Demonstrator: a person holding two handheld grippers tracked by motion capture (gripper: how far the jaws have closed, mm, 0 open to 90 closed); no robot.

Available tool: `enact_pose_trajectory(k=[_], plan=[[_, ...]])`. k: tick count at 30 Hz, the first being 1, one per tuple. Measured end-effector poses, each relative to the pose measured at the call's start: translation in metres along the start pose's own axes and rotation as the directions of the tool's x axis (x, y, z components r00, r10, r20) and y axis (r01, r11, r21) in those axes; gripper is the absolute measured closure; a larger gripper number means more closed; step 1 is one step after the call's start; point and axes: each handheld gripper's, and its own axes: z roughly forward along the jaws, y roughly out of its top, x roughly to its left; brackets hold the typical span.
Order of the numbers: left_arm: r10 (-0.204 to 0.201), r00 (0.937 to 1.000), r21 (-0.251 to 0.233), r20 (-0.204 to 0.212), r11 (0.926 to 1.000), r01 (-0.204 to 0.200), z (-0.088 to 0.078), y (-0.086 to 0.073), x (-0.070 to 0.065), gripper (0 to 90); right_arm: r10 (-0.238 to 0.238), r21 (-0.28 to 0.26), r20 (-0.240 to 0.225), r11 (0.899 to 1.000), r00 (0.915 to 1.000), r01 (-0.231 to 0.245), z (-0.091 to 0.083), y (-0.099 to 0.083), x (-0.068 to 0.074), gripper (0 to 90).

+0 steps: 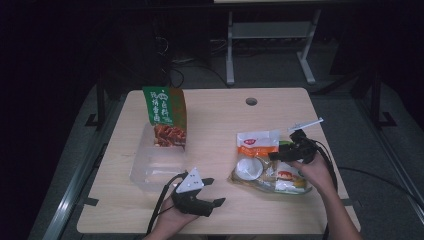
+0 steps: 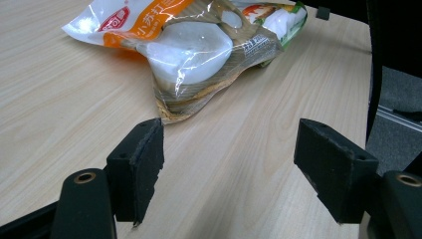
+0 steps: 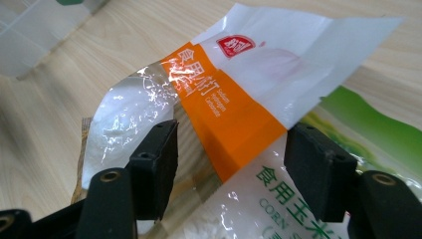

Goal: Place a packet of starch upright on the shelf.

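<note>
A pile of clear food bags lies on the right half of the table. On top is an orange-and-white bag (image 1: 257, 142) (image 2: 184, 45) (image 3: 234, 99); a green-and-white bag (image 1: 292, 182) (image 3: 358, 119) lies partly under it. My right gripper (image 1: 282, 150) (image 3: 231, 149) is low over this pile, open, its jaws standing either side of the orange band without pressing on it. My left gripper (image 1: 216, 191) (image 2: 229, 149) rests near the table's front edge, open, with only bare wood between its jaws. It points toward the bags.
A clear plastic container (image 1: 150, 165) (image 3: 30, 35) sits on the left half of the table. A green-and-red snack bag (image 1: 166, 115) stands upright in its far end. A cable hole (image 1: 251, 101) is near the table's far edge.
</note>
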Motion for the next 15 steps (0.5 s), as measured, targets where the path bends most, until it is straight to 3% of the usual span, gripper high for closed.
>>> enact_pose_trajectory(k=[9,13,15], plan=[[-0.001,1.0,0.0,0.0,1.0,0.001,0.001,0.0,0.0,27.8,-0.003,0.035,-0.018,0.999,0.9998,0.003,0.019,0.005,0.001,50.5],[-0.004,1.0,0.001,0.003,1.0,0.004,0.002,0.0,0.001,27.8,0.028,0.022,-0.062,0.999,0.9977,-0.027,0.026,0.006,0.0,59.7],[0.007,1.0,0.005,0.001,1.0,-0.007,0.001,0.0,0.002,27.7,0.03,0.018,-0.09,0.999,0.9955,-0.029,0.029,0.006,0.001,71.0]])
